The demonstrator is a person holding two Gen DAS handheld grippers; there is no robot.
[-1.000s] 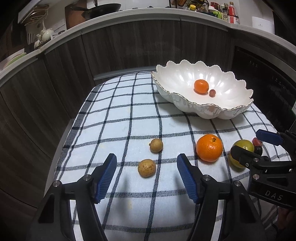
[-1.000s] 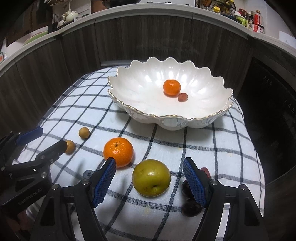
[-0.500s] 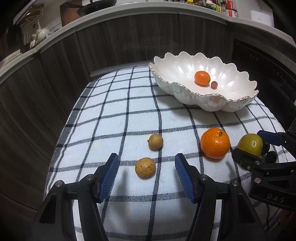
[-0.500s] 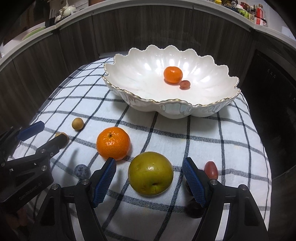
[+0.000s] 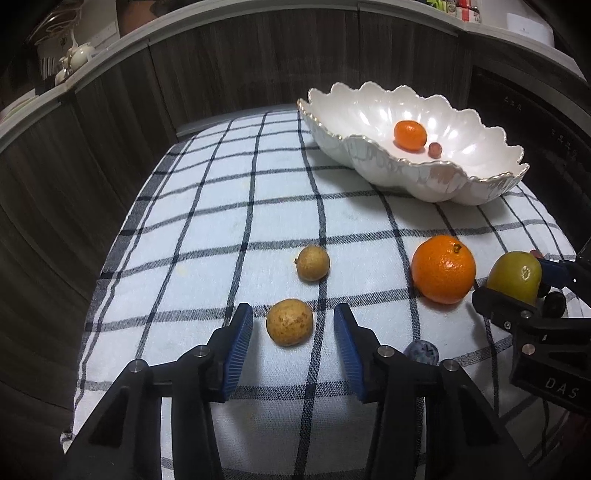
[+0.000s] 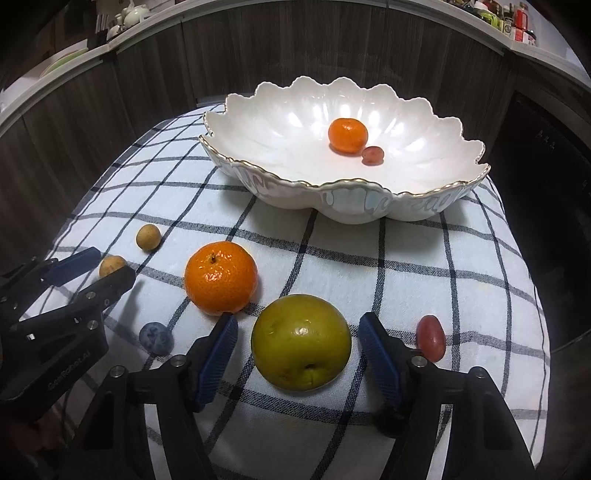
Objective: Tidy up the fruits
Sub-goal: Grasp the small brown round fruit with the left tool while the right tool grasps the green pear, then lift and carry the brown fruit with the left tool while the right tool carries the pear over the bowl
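Observation:
A white scalloped bowl (image 6: 458,186) at the back holds a small orange (image 6: 347,135) and a red grape (image 6: 372,154). On the checked cloth (image 5: 207,221) lie two brown longans (image 5: 289,322) (image 5: 313,263), an orange (image 5: 443,274), a green-yellow fruit (image 6: 301,348), a blueberry (image 6: 156,338) and a red grape (image 6: 430,337). My left gripper (image 5: 293,339) is open, its jaws on either side of the nearer longan. My right gripper (image 6: 298,349) is open, its jaws on either side of the green fruit, apart from it.
Dark wood cabinet fronts (image 5: 221,66) curve round the back under a counter with bottles (image 6: 517,22) and crockery (image 5: 74,55). A dark fruit lies partly hidden under my right gripper's right finger (image 6: 388,417). The cloth drops off at the left and right edges.
Both grippers have moved forward and lower. The left jaws now flank the nearer longan, the right jaws flank the green fruit. No fruit has moved.

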